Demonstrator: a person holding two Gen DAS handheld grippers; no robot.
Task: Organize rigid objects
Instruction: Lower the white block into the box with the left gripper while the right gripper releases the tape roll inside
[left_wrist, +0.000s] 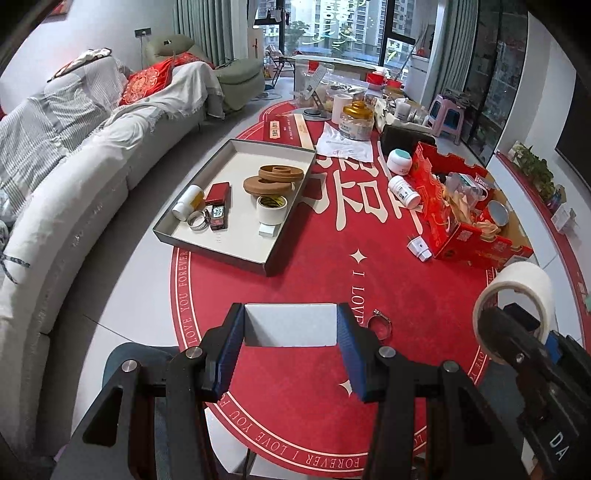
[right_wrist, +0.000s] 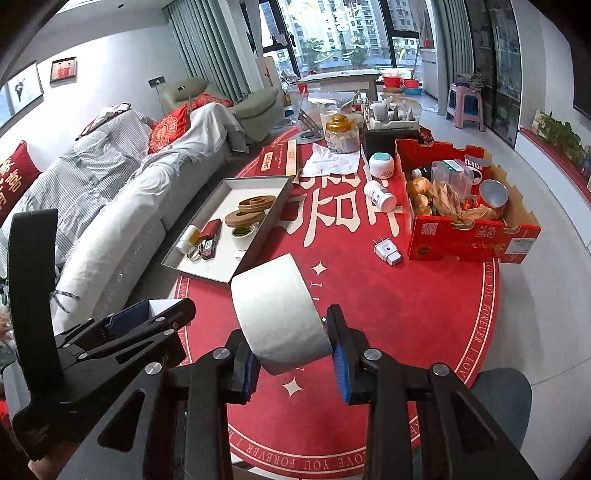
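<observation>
The left tongs (left_wrist: 291, 350) grip a small white rectangular block (left_wrist: 291, 324) across its width, blue pads flat against its two side faces, so it sits square and cannot twist. The right tongs (right_wrist: 293, 356) clamp a wide white roll of tape (right_wrist: 279, 314) across its flat ends, with the curved face towards the camera; held that way the roll cannot spin out. Both loads hang above the round red mat (left_wrist: 295, 266) with white lettering, well short of the shallow grey cardboard tray (left_wrist: 236, 199) lying farther out on the mat.

That tray already holds hard items in a loose group: two brown cork rings (left_wrist: 275, 179), a smaller tape roll (left_wrist: 271, 210), a white pill bottle (left_wrist: 188, 202) and a metal hose clamp (left_wrist: 197, 221). So it looks like the sorting place, and bare floor remains at its near end. The red cardboard box (right_wrist: 469, 221) holds crumpled soft stuff, probably kept apart on purpose. A second hose clamp (left_wrist: 379, 325) lies on the mat just beside the left tongs, not yet collected.
</observation>
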